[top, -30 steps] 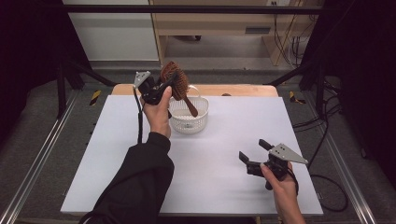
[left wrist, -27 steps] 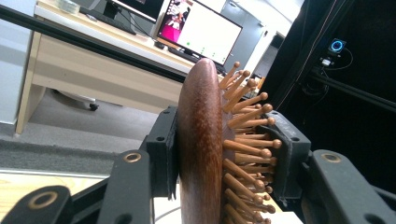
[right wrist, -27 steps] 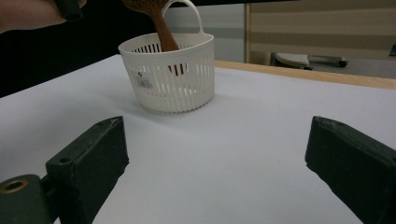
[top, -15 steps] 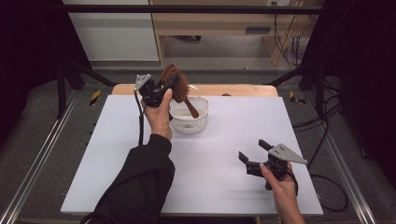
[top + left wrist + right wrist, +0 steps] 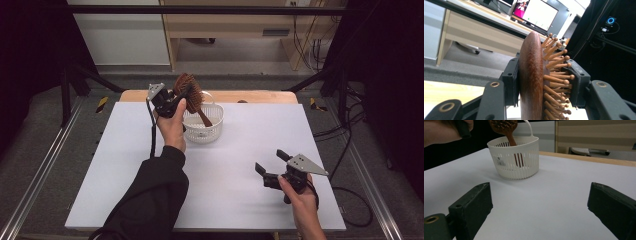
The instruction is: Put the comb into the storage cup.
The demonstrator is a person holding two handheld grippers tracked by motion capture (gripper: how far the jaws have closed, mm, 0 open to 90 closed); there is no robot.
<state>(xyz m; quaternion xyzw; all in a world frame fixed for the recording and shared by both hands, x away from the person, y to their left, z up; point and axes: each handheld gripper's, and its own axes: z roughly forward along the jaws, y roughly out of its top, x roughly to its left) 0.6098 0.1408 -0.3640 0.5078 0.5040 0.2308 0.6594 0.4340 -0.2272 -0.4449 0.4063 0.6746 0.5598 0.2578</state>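
A brown wooden hairbrush [image 5: 189, 90] with wooden pins is held by its head above a white slatted basket [image 5: 200, 134] at the back middle of the table. Its handle slants down inside the basket. My left gripper [image 5: 181, 96] is shut on the brush head. In the left gripper view its pads [image 5: 512, 75] press the smooth back and the pin side of the hairbrush [image 5: 531, 75]. My right gripper [image 5: 271, 161] hovers low over the front right of the table, jaws wide apart with nothing between them. In the right gripper view the basket [image 5: 516, 162] and the brush handle [image 5: 510, 137] lie ahead.
The white table top [image 5: 125, 165] has a wooden strip [image 5: 260, 96] along its far edge. Metal rails [image 5: 45, 165] run beside it, and cables [image 5: 350, 200] trail at the right. A wooden desk [image 5: 225, 25] stands beyond the table.
My left gripper has sunk slightly with the brush, so the head sits a little lower over the basket. The right gripper has kept still.
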